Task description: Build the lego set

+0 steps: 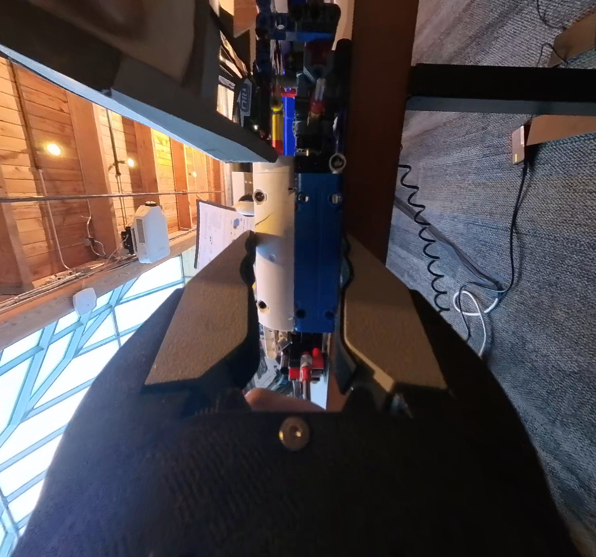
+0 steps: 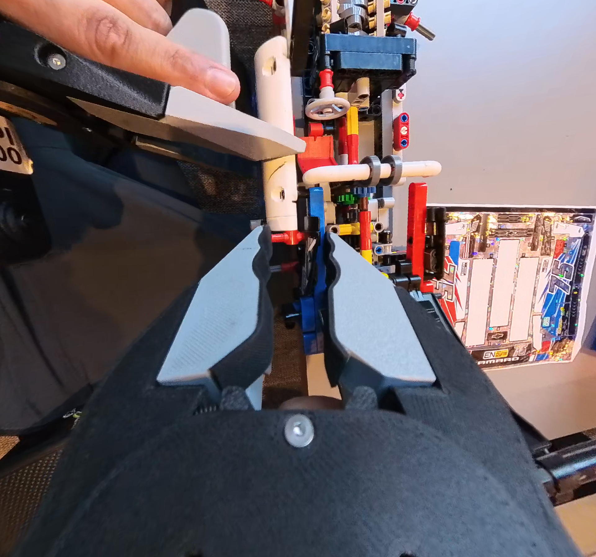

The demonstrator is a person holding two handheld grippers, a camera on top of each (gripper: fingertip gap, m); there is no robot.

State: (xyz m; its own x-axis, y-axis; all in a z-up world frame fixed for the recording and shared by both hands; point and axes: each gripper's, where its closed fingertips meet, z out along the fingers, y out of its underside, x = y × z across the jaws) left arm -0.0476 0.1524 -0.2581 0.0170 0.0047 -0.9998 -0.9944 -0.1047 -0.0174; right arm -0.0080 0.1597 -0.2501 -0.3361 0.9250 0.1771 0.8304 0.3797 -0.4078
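The lego car model (image 2: pixel 351 115), a frame of blue, white, red and black parts, is held upright between both grippers. In the left wrist view my left gripper (image 1: pixel 296 251) is shut across the model's white panel (image 1: pixel 274 235) and blue panel (image 1: pixel 317 251). That gripper also shows in the right wrist view, with one grey finger (image 2: pixel 232 128) on the white panel and a hand on it. My right gripper (image 2: pixel 296 235) is closed around a blue piece (image 2: pixel 311 312) at the model's near end. Its right pad touches the piece; the left side is dark and hard to read.
A sticker sheet (image 2: pixel 516 283) lies on the pale table (image 2: pixel 516 89) to the right of the model. The left wrist view shows the table's brown edge (image 1: pixel 371 122), grey carpet with cables (image 1: pixel 467 283), a printed paper sheet (image 1: pixel 219 228) and a dark table edge (image 1: pixel 145 102). Spacing between my two grippers at the tips: around 5 cm.
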